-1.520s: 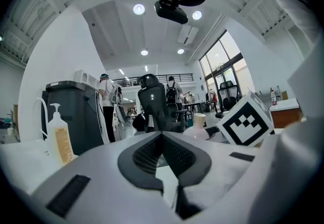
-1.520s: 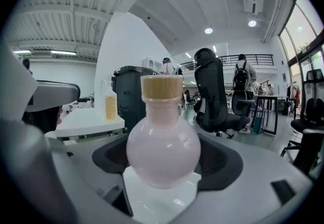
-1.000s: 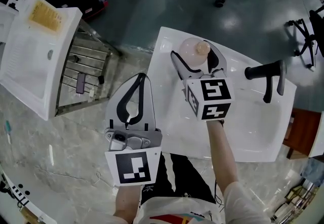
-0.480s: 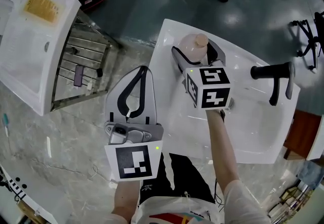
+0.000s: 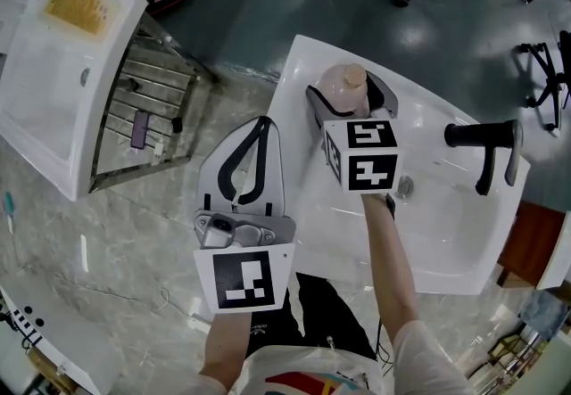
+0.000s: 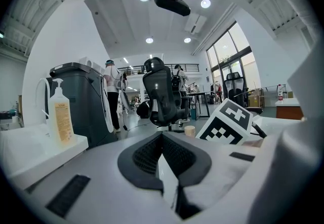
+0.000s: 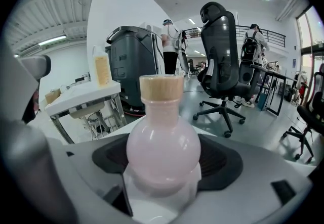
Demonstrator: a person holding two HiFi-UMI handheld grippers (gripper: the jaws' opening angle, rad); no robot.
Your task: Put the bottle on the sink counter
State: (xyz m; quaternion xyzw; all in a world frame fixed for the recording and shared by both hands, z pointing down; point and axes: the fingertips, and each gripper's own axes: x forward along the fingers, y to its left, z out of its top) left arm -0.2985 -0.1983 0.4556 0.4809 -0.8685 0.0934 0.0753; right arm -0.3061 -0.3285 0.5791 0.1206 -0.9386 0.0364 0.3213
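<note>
Right gripper (image 5: 348, 92) farther from tap (image 5: 482, 135) than before, fingers (image 5: 317, 108) round pink bottle (image 5: 342, 81) over sink counter (image 5: 303, 59); left gripper's (image 5: 259, 124) fingers together.

You are holding the pink bottle (image 5: 340, 81) in your right gripper (image 5: 346, 88) at the far-left corner of the sink counter (image 5: 296, 72), with bare white surface showing around it. The black faucet (image 5: 486, 142) is standing well apart to the right. Your left gripper (image 5: 257, 127), jaws together, is hanging beside the counter.
</note>
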